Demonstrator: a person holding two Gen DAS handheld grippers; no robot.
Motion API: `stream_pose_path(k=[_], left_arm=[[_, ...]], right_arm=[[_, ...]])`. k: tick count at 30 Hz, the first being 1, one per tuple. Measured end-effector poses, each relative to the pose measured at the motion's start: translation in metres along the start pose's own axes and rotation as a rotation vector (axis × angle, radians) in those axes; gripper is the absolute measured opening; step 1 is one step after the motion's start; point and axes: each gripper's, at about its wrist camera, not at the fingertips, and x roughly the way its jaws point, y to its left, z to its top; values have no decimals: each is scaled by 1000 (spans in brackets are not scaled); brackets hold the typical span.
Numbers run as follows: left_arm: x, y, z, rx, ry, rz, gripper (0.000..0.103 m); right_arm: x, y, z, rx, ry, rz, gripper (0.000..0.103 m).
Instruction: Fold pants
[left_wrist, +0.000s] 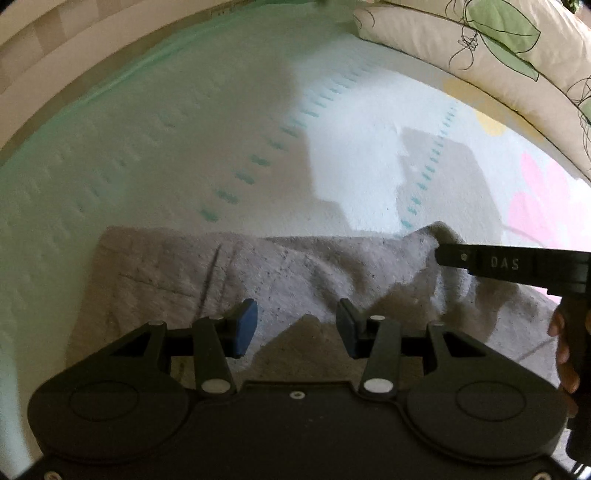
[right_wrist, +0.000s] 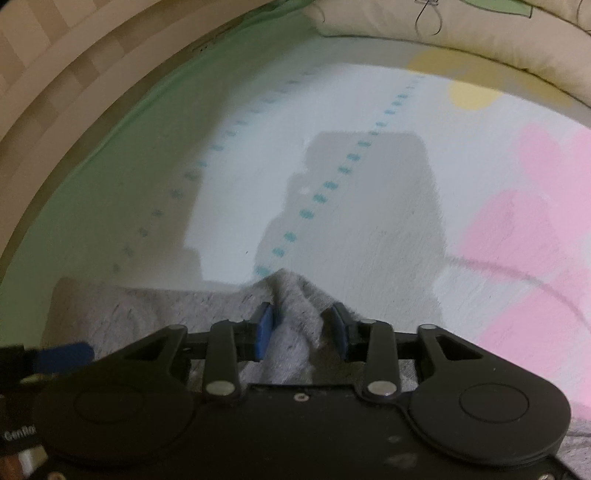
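Note:
The grey pants (left_wrist: 280, 273) lie folded on the bed sheet (left_wrist: 192, 155), spread left to right. My left gripper (left_wrist: 297, 325) is open and empty, just above the near edge of the pants. My right gripper (right_wrist: 302, 328) has its jaws apart, with a raised bunch of the grey pants (right_wrist: 295, 295) between the blue pads; the pads do not press it. The right gripper also shows from the side in the left wrist view (left_wrist: 509, 266), at the right end of the pants, where the cloth is lifted into a peak.
The sheet is white with teal dashed lines, a pink patch (right_wrist: 528, 236) at the right and a green border (right_wrist: 122, 122) at the left. A cream pillow with green leaves (left_wrist: 480, 40) lies at the far edge. A wooden bed frame (right_wrist: 55, 55) curves along the left.

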Motion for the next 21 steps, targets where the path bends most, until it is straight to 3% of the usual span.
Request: stream_pose_path(k=[1,2,5,7,10,17,19,21], left_arm=[[-2,0,0,5,-3,2,55],[-3,0,0,9,-6,1,55],[-5,-1,0,19,-12,-2,55],[-3,0,1,22,-15,7,55],[-1,0,0,20,-6,4,55],[2,-1,1,30,5,17,55],[4,-2,1,34,11,22,55],[5,-4,0,45,13,27,55]], right_arm=[[-1,1,0,-9,5,13,10],[-1,1,-1,-16,15,21,6],[-7,10,0,-73,-3,-1,5],[-11,15,5,-98,-31,-17,4],[-10,8,10,-39,-64,-25,4],[14,-1,3,9,-46,-48,5],[12,-4,6,34,-53,-41,7],[6,-6,8,49,-75,-48,18]])
